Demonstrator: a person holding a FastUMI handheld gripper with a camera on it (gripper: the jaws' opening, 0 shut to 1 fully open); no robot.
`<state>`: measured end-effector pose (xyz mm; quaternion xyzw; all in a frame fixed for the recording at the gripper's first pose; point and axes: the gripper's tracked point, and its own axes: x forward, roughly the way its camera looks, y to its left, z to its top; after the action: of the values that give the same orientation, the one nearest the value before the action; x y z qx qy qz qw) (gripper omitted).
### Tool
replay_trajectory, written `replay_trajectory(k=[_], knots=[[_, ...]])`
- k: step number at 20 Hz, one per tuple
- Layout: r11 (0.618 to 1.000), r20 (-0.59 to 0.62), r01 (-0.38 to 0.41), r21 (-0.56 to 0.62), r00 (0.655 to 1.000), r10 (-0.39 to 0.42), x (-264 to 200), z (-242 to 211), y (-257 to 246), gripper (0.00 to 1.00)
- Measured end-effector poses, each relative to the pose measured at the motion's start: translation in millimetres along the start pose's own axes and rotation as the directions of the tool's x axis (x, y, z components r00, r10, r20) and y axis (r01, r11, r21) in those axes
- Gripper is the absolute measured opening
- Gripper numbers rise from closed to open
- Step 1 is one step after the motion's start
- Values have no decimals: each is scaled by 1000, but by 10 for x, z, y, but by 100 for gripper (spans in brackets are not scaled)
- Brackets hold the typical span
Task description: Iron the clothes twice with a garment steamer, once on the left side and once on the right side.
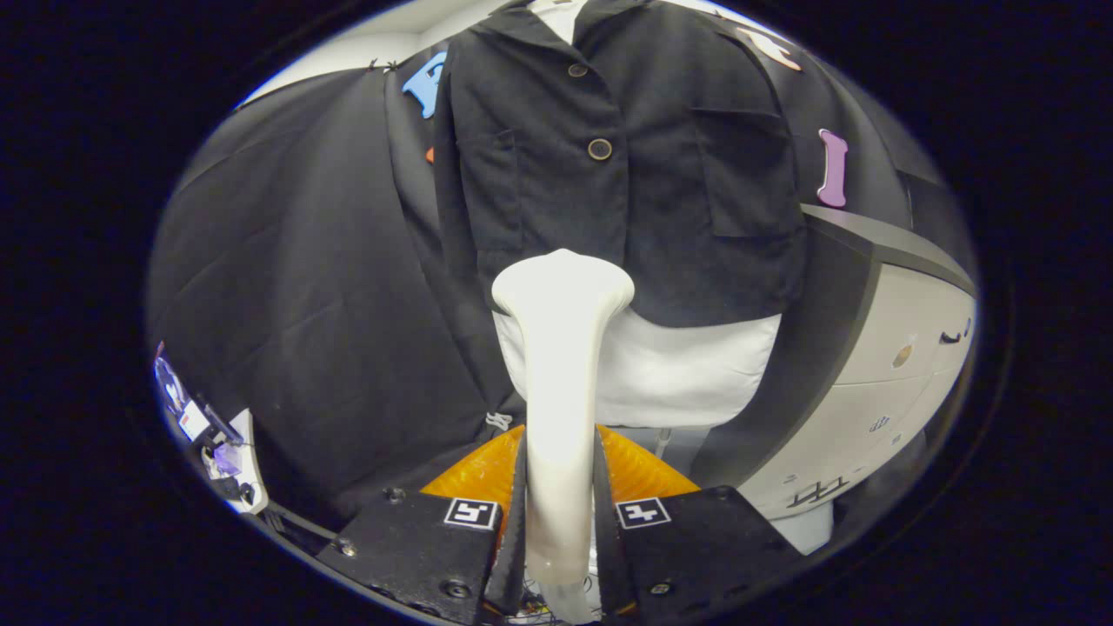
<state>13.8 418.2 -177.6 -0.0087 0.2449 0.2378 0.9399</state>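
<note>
A black button-front jacket (635,165) hangs on a white mannequin torso (687,374) straight ahead, with two chest pockets and a round button at its middle. My gripper (561,487) is shut on the handle of a white garment steamer (561,348), both fingers pressing its sides. The steamer's flared head points up and reaches the jacket's lower hem, slightly left of the button line. Whether the head touches the fabric I cannot tell.
A white cabinet with dark top (904,348) stands close to the right of the mannequin. Black booth cloth (322,287) hangs to the left. A small white device (222,448) sits low at the left.
</note>
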Motion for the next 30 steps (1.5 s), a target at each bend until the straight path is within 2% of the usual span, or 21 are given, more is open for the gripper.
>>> replay_trajectory(k=[6, 18, 30], knots=[[998, 41, 24, 52, 999, -26, -634, -19, -278, 36], [969, 83, 197, 147, 974, -211, -1836, -19, -1442, 36], [979, 53, 179, 94, 981, -184, -2683, -207, -2358, 36]])
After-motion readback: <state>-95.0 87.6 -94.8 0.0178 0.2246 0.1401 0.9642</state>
